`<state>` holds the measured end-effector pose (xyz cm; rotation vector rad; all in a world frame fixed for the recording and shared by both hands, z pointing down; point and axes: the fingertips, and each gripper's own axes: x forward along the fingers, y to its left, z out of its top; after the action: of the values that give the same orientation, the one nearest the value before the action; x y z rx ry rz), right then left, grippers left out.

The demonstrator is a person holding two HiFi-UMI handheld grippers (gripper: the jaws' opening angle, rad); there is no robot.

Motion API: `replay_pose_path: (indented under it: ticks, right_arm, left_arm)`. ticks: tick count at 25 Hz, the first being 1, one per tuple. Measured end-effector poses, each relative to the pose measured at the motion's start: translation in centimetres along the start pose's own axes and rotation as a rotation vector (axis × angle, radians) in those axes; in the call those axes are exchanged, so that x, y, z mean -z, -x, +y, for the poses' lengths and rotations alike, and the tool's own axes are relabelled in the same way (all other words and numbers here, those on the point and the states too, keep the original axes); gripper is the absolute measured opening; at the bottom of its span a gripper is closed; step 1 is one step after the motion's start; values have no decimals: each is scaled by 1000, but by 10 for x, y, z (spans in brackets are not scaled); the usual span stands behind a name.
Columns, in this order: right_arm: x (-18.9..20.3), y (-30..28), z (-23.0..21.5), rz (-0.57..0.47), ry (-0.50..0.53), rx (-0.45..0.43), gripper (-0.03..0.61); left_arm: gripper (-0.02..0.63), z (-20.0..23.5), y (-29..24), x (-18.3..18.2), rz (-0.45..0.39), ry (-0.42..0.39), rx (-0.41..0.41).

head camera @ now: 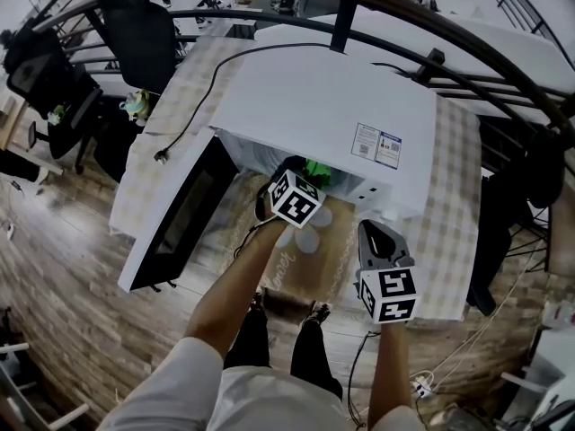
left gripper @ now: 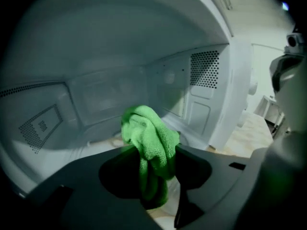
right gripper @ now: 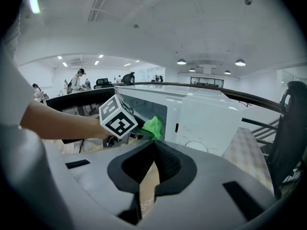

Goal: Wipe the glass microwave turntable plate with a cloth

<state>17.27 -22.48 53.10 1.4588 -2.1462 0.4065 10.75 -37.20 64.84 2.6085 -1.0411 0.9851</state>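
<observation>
The white microwave (head camera: pixel 323 106) stands on a checked tablecloth with its door (head camera: pixel 175 218) swung open to the left. My left gripper (head camera: pixel 304 180) reaches into the cavity mouth, shut on a bunched green cloth (head camera: pixel 316 171). In the left gripper view the cloth (left gripper: pixel 149 138) hangs between the jaws of the left gripper (left gripper: pixel 151 152) inside the white cavity (left gripper: pixel 110 95); I cannot make out the glass turntable plate below it. My right gripper (head camera: pixel 370 233) is held outside, in front of the control panel (right gripper: pixel 206 123), shut with nothing in it (right gripper: pixel 154 143).
A black power cord (head camera: pixel 193 115) trails off the microwave top to the left. A brown mat (head camera: pixel 332 250) lies on the table in front of the oven. Office chairs (head camera: pixel 54 88) stand at the left, and a curved black rail (head camera: pixel 431 25) runs behind.
</observation>
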Motion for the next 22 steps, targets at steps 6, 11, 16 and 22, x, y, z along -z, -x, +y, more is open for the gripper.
replay_pose_path:
  ticks: [6, 11, 16, 22]
  right_arm:
    - [-4, 0, 8, -6, 13, -13, 13]
    - [1, 6, 9, 1, 15, -12, 13]
    - [9, 9, 7, 14, 16, -20, 14]
    - [15, 12, -5, 22, 12, -13, 13]
  left_arm:
    - [184, -44, 2, -13, -36, -30, 119]
    - [190, 30, 17, -24, -120, 98, -133]
    - [193, 101, 8, 1, 24, 11, -362]
    - [184, 110, -13, 6, 65, 26, -335]
